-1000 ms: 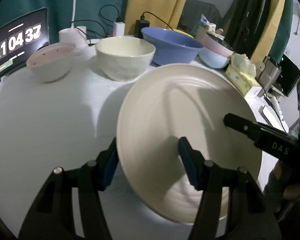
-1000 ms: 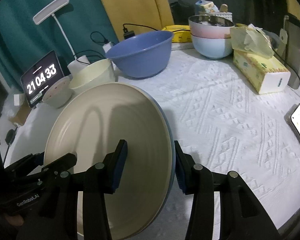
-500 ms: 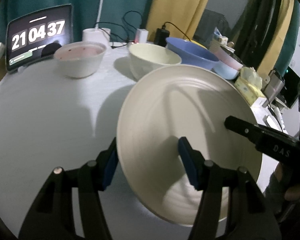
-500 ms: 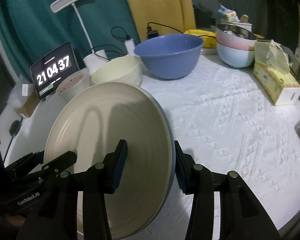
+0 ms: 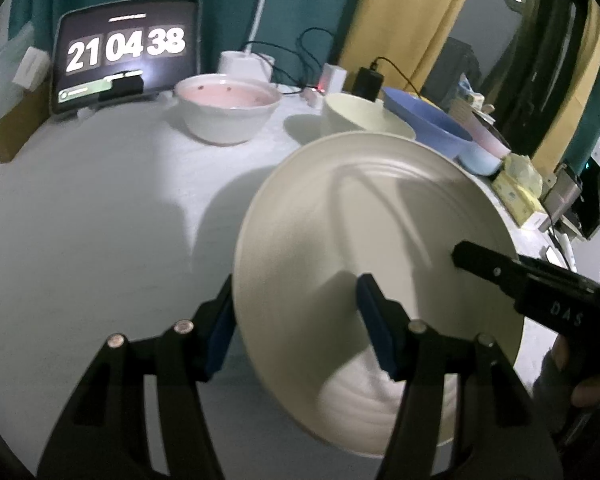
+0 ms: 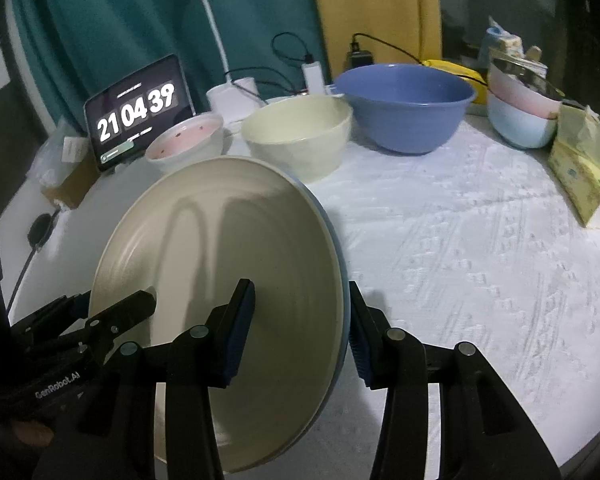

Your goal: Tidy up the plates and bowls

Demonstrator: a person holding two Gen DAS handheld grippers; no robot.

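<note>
Left wrist view | we hold the cream plate (image 5: 372, 220) tilted above the table (image 5: 100, 208) | left gripper (image 5: 296, 320) clamped on its left rim, right gripper (image 6: 300, 316) on its right rim | bowls (image 6: 300, 136) lie beyond, far side.

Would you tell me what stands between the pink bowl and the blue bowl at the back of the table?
The cream bowl stands between the pink bowl and the blue bowl, clearest in the right wrist view.
</note>
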